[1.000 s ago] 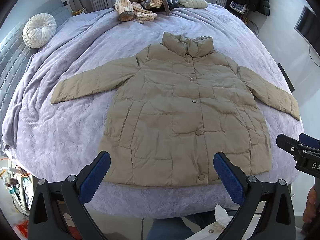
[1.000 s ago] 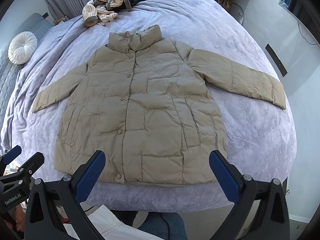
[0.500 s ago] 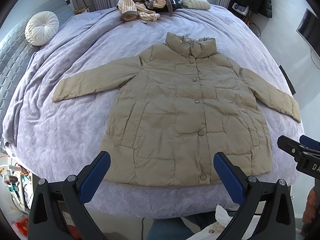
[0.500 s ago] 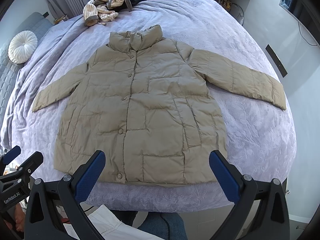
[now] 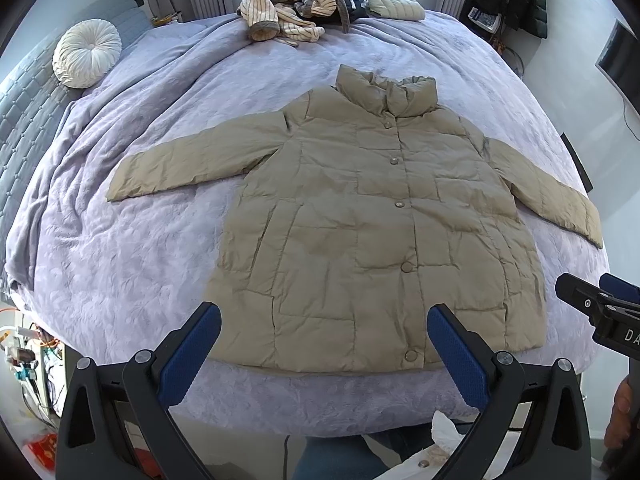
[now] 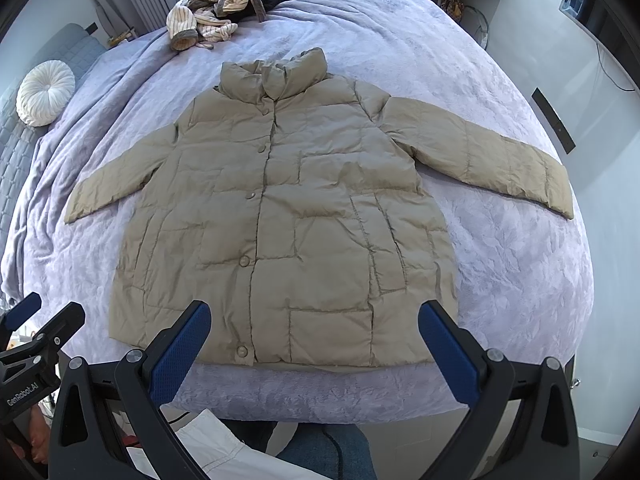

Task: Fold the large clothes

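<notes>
Spreading beyond both claws, a wide bed under a lavender textured blanket (image 5: 120,272) fills the view, and on it, straight ahead of the claws, a large khaki quilted puffer jacket (image 5: 360,232) lies flat, front up and snapped shut, collar at the far end, both sleeves stretched outward, hem nearest the claws at the bed's near edge. Far past the collar sits a heap of cream striped knitwear and dark garments (image 5: 292,4), with a folded pale quilted garment (image 5: 396,0) beside it. Off to the far left rests a round white pleated cushion (image 5: 86,54). The left claw (image 5: 324,332) hangs over the hem, blue-padded fingers spread wide and gripping nothing; the right claw (image 6: 314,328) likewise stands wide apart and empty above the hem.
</notes>
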Motion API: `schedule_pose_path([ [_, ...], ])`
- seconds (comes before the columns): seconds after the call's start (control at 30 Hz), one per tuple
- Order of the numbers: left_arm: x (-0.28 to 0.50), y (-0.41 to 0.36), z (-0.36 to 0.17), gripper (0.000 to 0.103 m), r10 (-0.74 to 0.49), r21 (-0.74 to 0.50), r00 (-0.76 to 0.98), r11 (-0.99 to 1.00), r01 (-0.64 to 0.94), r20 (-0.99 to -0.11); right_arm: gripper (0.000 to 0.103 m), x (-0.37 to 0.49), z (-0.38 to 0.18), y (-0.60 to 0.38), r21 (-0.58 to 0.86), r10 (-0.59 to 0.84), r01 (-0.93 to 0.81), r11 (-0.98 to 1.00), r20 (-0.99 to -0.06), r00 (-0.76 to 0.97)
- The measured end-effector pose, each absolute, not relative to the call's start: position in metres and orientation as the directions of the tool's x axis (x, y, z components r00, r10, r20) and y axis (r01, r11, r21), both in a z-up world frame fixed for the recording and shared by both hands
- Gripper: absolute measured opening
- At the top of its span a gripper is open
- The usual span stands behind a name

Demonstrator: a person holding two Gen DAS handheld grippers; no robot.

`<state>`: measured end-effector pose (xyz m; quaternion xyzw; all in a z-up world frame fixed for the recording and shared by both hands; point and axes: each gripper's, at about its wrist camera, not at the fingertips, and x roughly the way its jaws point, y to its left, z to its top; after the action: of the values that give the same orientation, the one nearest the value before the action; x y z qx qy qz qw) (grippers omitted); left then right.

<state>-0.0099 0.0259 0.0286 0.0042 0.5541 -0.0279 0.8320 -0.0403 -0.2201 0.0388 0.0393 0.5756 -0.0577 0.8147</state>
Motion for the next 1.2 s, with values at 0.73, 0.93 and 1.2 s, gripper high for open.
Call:
schedule_pose_path([
  [0.73, -0.0094, 0.0262, 0.0287, 0.103, -0.042, -0.025, 0.384, 0.998, 0.049, -0.923, 0.103, -0.0393, 0.0354, -0.2168, -0.003, -0.049, 0.141, 0.990, -0.944, 0.327],
  [0.93, -0.0088, 0.0272, 0.0287, 0.103, -0.041, -0.024, 0.384, 0.999, 0.049, -0.923, 0.103, -0.0397, 0.0342, -0.2164, -0.002, -0.048, 0.140, 0.990, -0.944, 0.327],
  [1.2, -0.0085, 0.0258, 0.0291, 0.103, -0.042, -0.025, 0.382, 0.998, 0.049, -0.923, 0.103, -0.0392, 0.0354, -0.2177, -0.002, -0.048, 0.141, 0.990, -0.944, 0.326],
])
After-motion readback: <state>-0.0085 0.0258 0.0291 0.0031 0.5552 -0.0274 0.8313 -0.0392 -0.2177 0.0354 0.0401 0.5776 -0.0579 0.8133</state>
